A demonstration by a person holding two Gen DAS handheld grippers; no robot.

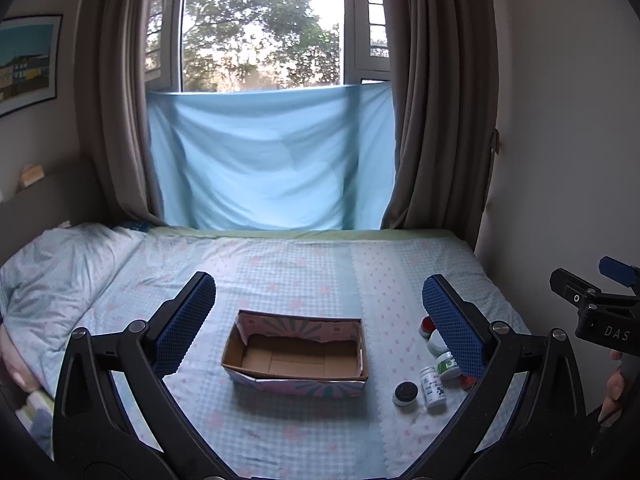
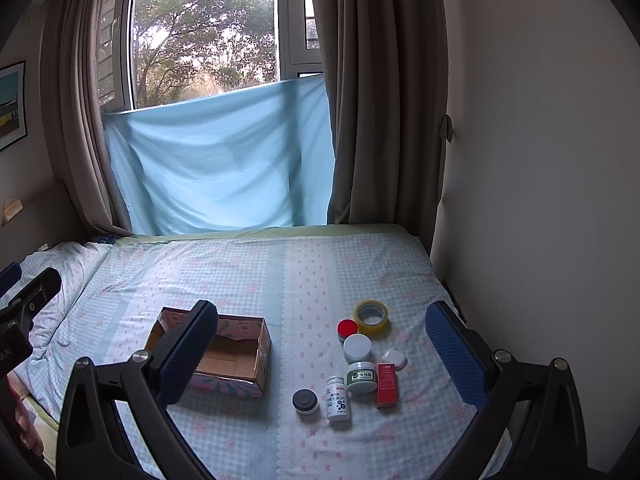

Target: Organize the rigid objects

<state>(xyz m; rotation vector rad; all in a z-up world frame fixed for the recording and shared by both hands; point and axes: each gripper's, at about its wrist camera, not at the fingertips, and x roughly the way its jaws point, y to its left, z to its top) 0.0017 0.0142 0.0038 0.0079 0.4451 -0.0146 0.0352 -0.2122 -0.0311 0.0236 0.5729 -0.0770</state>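
Note:
An open, empty cardboard box (image 1: 296,354) (image 2: 236,356) sits on the bed. To its right lie several small items: a yellow tape roll (image 2: 371,316), a red-lidded jar (image 2: 347,329), a white-lidded jar (image 2: 357,347), a green-labelled jar (image 2: 361,376) (image 1: 447,365), a white bottle (image 2: 338,398) (image 1: 433,388), a black-lidded jar (image 2: 305,401) (image 1: 405,393), a red box (image 2: 387,384) and a white case (image 2: 394,358). My left gripper (image 1: 316,320) is open and empty above the box. My right gripper (image 2: 324,344) is open and empty above the items.
The bed sheet (image 2: 280,272) is light blue with pink flowers. A pillow (image 1: 60,272) lies at the left. A blue cloth (image 1: 272,160) hangs over the window between brown curtains. A wall (image 2: 540,160) bounds the bed on the right.

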